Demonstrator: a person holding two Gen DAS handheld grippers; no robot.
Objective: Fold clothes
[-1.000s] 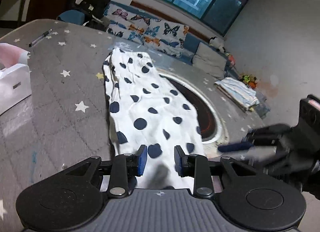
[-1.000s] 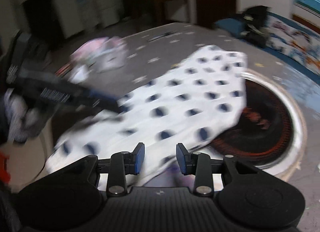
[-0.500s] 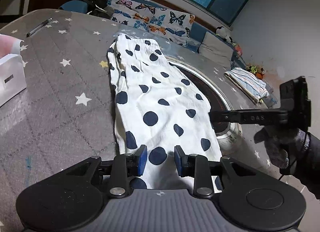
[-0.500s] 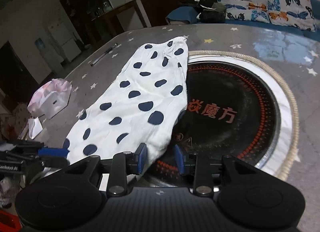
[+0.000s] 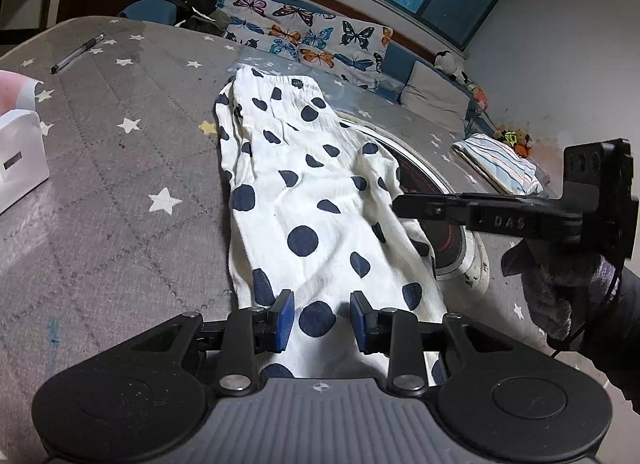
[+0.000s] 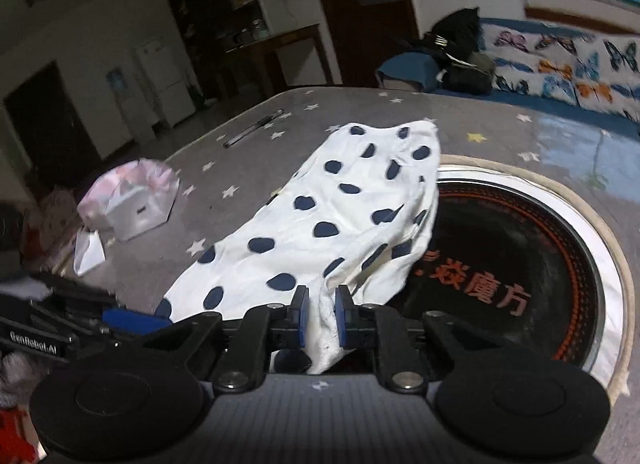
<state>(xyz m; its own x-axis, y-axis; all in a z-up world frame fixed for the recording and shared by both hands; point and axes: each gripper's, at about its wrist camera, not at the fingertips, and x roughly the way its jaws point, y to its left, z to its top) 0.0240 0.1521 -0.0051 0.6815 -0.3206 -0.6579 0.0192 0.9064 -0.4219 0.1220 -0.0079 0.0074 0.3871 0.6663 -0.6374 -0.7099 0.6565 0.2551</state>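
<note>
A white garment with dark blue dots lies lengthwise on the grey star-patterned table. My left gripper hovers open over the garment's near end, the cloth lying below its blue pads. In the right wrist view the garment has its near right edge bunched up between the pads of my right gripper, whose jaws are closing on the fold. In the left wrist view the right gripper, held by a gloved hand, reaches in from the right onto that edge.
A round black hob plate with a white rim is set into the table, partly under the garment. A white box with a pink bag and a pen lie at the left. A folded striped cloth sits far right, and a butterfly-print sofa behind.
My right gripper has moved in onto the garment's right edge and its jaws have narrowed around a bunched fold of cloth. The left gripper has stayed over the near end.
</note>
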